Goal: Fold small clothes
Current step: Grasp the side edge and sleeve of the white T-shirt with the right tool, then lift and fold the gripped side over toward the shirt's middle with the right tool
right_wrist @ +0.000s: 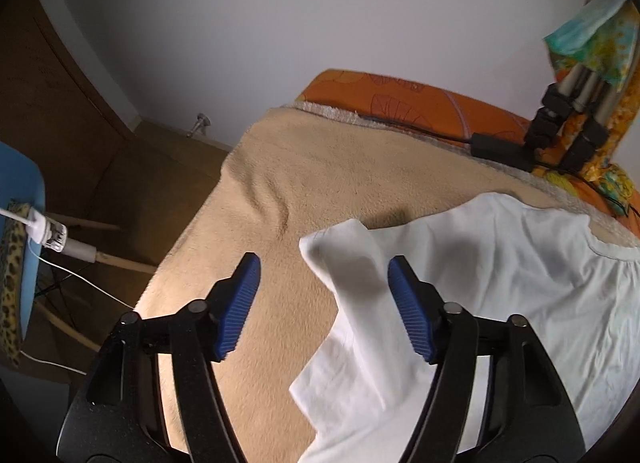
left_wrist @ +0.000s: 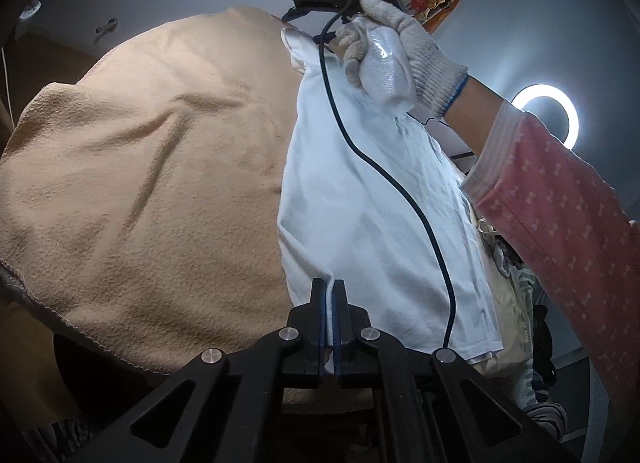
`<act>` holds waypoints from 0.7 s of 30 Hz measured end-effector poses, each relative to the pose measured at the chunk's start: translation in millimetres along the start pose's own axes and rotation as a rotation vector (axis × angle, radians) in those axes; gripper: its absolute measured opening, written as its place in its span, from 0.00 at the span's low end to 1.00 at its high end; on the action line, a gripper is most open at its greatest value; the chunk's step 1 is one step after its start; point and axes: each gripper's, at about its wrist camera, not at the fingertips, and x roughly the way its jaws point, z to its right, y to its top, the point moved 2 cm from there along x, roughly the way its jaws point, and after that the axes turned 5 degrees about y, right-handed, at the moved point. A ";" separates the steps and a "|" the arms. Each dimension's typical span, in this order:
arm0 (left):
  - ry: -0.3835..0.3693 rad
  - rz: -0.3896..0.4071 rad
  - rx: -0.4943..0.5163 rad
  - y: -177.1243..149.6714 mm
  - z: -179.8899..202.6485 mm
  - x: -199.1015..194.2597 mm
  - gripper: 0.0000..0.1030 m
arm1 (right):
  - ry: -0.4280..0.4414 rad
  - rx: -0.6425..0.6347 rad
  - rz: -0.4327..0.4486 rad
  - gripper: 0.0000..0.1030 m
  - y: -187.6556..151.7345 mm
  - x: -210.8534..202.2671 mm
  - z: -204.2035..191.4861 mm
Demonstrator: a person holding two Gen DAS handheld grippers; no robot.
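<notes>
Left wrist view: left gripper is pinching the white shirt hem to anchor it on the beige blanket, while right gripper is hovering wide open, holding nothing, over the sleeve, likely lining up a fold.

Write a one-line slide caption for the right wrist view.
Open right gripper hovers over the sleeve of a white T-shirt spread on a beige blanket.
</notes>
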 end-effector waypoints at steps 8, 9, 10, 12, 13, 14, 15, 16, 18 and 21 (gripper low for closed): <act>0.005 0.016 0.022 6.0 7.7 -1.2 0.00 | -0.058 -0.085 -0.085 0.06 1.8 27.4 1.5; 0.004 0.017 0.027 6.2 8.6 -2.1 0.00 | -0.051 -0.081 -0.081 0.05 3.0 24.8 5.1; -0.001 0.019 0.034 5.6 7.9 -2.9 0.00 | -0.034 -0.073 -0.074 0.04 4.9 20.8 9.3; -0.010 0.024 0.054 5.1 14.4 -4.9 0.00 | -0.006 -0.058 -0.050 0.04 10.1 11.7 18.6; -0.015 0.025 0.068 4.4 17.5 -5.9 0.00 | -0.001 -0.053 -0.035 0.04 12.1 4.8 24.2; -0.021 0.025 0.084 4.0 21.1 -6.7 0.00 | 0.006 -0.047 -0.022 0.04 13.8 -0.9 28.8; -0.030 0.024 0.102 3.5 26.7 -7.5 0.00 | 0.020 -0.035 -0.007 0.04 14.6 -8.0 34.5; -0.038 0.024 0.121 2.8 33.9 -7.9 0.00 | 0.043 -0.019 0.012 0.04 15.0 -15.8 40.9; -0.047 0.024 0.159 0.9 49.3 -7.2 0.00 | 0.082 0.010 0.054 0.04 12.2 -34.4 54.4; -0.064 0.012 0.202 -0.7 65.8 -3.6 0.00 | 0.098 0.043 0.098 0.04 9.6 -53.3 76.9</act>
